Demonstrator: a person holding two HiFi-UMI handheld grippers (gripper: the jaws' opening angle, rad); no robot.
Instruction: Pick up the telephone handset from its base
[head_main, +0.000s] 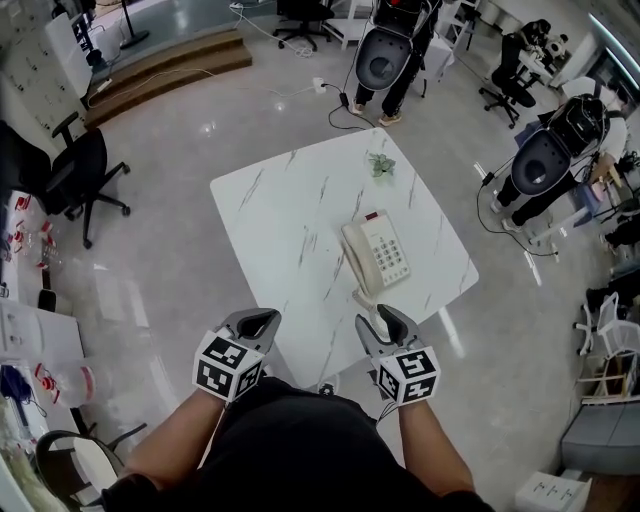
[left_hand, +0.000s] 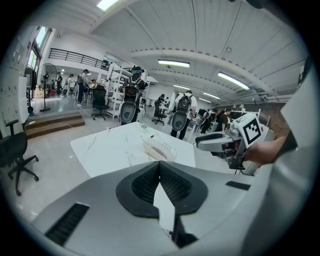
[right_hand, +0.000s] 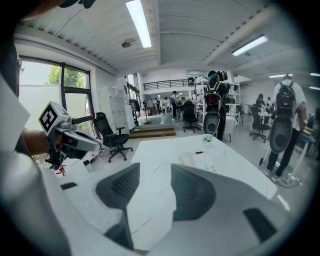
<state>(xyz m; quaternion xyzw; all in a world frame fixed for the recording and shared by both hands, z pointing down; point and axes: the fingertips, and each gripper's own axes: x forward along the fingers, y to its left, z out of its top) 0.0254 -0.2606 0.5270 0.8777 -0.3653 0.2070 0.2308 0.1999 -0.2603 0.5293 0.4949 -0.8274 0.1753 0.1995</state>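
Dark clothing (head_main: 300, 450) was seen nearest the camera, with a gripper borne in each hand just beyond it, over the near edge of the table (head_main: 290, 200). At the left, the left gripper (head_main: 258, 322) was held with its jaws brought together at the tips, and nothing was caught between them. At the right, the right gripper (head_main: 378, 318) was held with its jaws apart; only bare marbled tabletop was seen in the gap, so nothing was gripped. Just beyond the right gripper, the phone (head_main: 378, 255) was laid on the white table, towards its right side. The handset (head_main: 356, 258) was rested on the base (head_main: 392, 255), along its left side, and was touched by neither gripper. A red patch (head_main: 372, 214) was shown at the far end of the base. Farther on, near the far corner of the table, a small plant (head_main: 381, 165) was stood. Beyond the table, a black chair (head_main: 85, 175) was seen at the left on the glossy floor (head_main: 180, 260), and wooden steps (head_main: 170, 65) were seen farther back
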